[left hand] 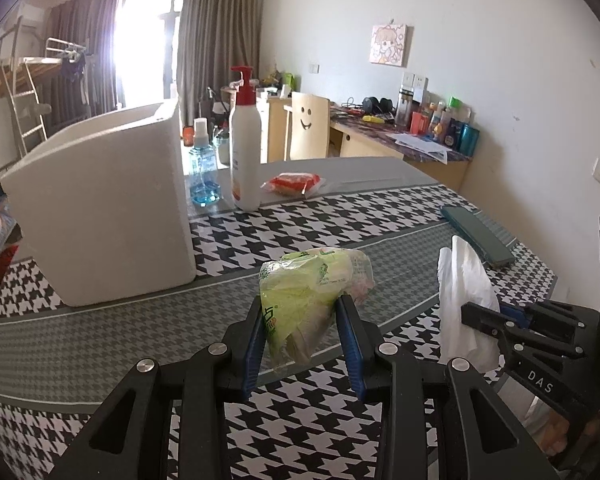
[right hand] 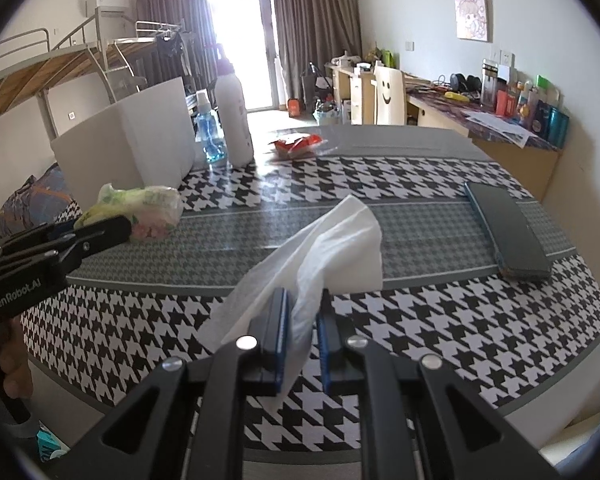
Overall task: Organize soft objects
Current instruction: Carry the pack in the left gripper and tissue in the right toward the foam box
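Note:
My left gripper (left hand: 300, 312) is shut on a crumpled green-and-white plastic tissue pack (left hand: 308, 280), held just above the houndstooth tablecloth. The same pack (right hand: 140, 208) and the left gripper (right hand: 100, 228) show at the left of the right wrist view. My right gripper (right hand: 304, 312) is shut on a white tissue (right hand: 332, 248) that fans up and out past the blue pads. In the left wrist view that tissue (left hand: 464, 296) hangs from the right gripper (left hand: 484, 316) at the right. A white foam box (left hand: 100, 208) stands open-topped at the left.
A white pump bottle (left hand: 245, 148), a blue spray bottle (left hand: 204, 172) and a red snack packet (left hand: 294, 183) stand beyond the box. A dark flat case (right hand: 504, 228) lies at the table's right edge. A desk and a chair stand behind the table.

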Available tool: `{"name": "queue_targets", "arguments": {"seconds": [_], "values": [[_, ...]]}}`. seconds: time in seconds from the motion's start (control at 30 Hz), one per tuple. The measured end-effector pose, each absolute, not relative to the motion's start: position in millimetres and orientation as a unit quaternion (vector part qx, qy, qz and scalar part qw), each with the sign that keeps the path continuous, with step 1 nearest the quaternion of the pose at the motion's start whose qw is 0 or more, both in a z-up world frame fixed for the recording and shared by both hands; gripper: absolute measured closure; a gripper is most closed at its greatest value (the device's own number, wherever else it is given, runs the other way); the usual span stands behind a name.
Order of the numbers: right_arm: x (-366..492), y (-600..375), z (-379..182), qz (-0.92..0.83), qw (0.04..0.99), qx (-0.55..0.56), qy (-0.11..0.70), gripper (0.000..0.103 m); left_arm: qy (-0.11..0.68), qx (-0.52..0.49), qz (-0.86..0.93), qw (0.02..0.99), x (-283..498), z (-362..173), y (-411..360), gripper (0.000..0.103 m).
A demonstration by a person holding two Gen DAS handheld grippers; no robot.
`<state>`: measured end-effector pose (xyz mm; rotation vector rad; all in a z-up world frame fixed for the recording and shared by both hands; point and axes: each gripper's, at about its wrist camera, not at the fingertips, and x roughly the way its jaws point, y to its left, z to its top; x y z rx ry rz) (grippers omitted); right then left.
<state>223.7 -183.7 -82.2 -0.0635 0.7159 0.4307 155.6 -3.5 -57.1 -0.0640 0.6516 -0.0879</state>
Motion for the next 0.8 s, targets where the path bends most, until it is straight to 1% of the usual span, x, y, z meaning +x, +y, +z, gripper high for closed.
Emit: {"name": "queue_targets", "arguments": {"seconds": [0.8], "values": [[228,-168,-49,0.231,0.924,-0.026,0.303,0.086,0.289,-0.009,-0.032,0.957,152,-26,12,0.066]]}}
